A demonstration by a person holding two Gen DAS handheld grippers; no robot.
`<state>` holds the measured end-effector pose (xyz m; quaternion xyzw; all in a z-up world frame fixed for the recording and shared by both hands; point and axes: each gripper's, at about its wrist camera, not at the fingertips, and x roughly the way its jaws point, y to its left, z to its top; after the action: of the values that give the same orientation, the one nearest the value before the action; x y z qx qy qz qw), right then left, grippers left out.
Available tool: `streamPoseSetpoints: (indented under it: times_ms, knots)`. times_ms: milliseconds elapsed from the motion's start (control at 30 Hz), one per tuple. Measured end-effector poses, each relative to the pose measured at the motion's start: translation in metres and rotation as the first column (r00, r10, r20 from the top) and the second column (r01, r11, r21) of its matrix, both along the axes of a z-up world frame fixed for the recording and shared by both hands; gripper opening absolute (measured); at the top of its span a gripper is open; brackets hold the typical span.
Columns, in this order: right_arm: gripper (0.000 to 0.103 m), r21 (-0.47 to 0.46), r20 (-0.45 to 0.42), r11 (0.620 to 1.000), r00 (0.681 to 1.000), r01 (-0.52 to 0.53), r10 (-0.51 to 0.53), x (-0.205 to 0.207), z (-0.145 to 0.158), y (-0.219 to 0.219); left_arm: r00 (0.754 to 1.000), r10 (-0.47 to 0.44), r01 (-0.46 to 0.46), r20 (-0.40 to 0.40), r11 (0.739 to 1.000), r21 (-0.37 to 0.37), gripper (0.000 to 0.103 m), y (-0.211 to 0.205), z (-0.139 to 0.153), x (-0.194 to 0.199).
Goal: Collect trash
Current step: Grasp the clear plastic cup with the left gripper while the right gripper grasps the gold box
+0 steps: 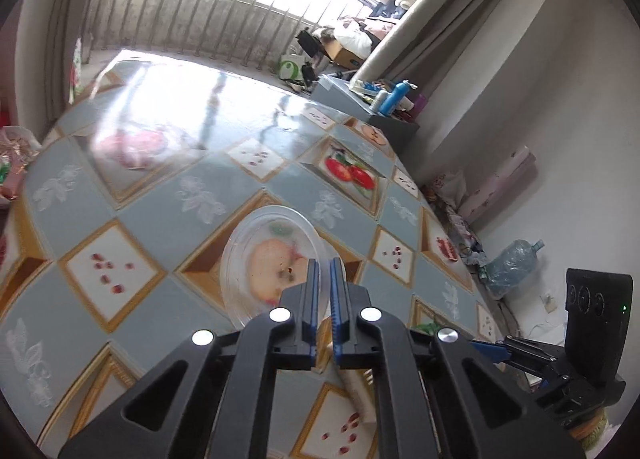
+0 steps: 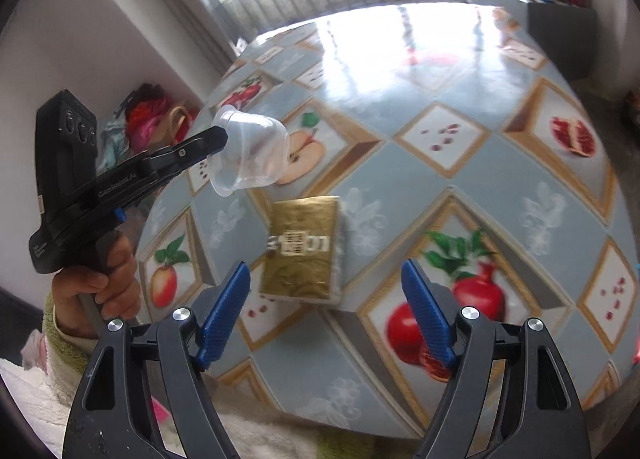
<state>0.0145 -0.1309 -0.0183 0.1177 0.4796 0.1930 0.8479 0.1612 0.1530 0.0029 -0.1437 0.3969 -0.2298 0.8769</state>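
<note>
A clear plastic cup (image 2: 250, 151) hangs tipped on its side above the table's left part, its rim clamped between the fingers of my left gripper (image 2: 222, 139). In the left wrist view the cup (image 1: 264, 259) shows as a see-through round shape right in front of the left gripper (image 1: 325, 265), whose blue pads stand close together on its wall. A flat gold packet (image 2: 302, 249) with a white printed label lies on the table. My right gripper (image 2: 325, 271) hovers just in front of it, open, with nothing between its fingers.
The table (image 2: 460, 187) wears a glossy blue cloth with fruit pictures. A pink bag (image 1: 136, 147) lies near its far side. A grey box (image 1: 360, 103) with bottles stands past the table, and a water jug (image 1: 514, 267) lies on the floor. A hand (image 2: 100, 287) holds the left gripper's handle.
</note>
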Motion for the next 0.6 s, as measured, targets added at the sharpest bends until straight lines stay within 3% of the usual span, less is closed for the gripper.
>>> streamPoseSetpoints:
  times_ms: [233, 267, 300, 333, 433, 600]
  knots:
    - [0.074, -0.057, -0.016, 0.994, 0.996, -0.089, 0.088, 0.016, -0.017, 0.042, 0.997, 0.073, -0.072, -0.018, 0.997, 0.042, 0.005, 0.03, -0.002, -0.025]
    - [0.072, -0.078, -0.023, 0.992, 0.994, -0.104, 0.102, 0.017, -0.02, 0.046, 0.997, 0.071, -0.069, -0.026, 0.997, 0.046, 0.005, 0.03, -0.003, -0.027]
    - [0.06, -0.116, -0.022, 0.988, 0.995, -0.103, 0.101, 0.017, -0.023, 0.05, 0.997, 0.064, -0.063, -0.033, 0.997, 0.048, 0.005, 0.029, -0.003, -0.029]
    - [0.054, -0.145, -0.023, 0.984, 0.995, -0.1, 0.097, 0.017, -0.026, 0.05, 0.998, 0.054, -0.052, -0.035, 0.997, 0.053, 0.005, 0.026, -0.003, -0.031]
    - [0.053, -0.082, -0.043, 0.993, 0.996, -0.083, 0.08, 0.017, -0.03, 0.033, 0.999, 0.0, 0.003, -0.042, 0.999, 0.051, 0.005, 0.009, 0.001, -0.034]
    - [0.053, -0.058, -0.05, 0.997, 0.997, 0.049, -0.052, 0.008, -0.032, -0.022, 0.992, -0.12, 0.121, -0.029, 0.99, 0.067, 0.005, -0.032, 0.007, -0.036]
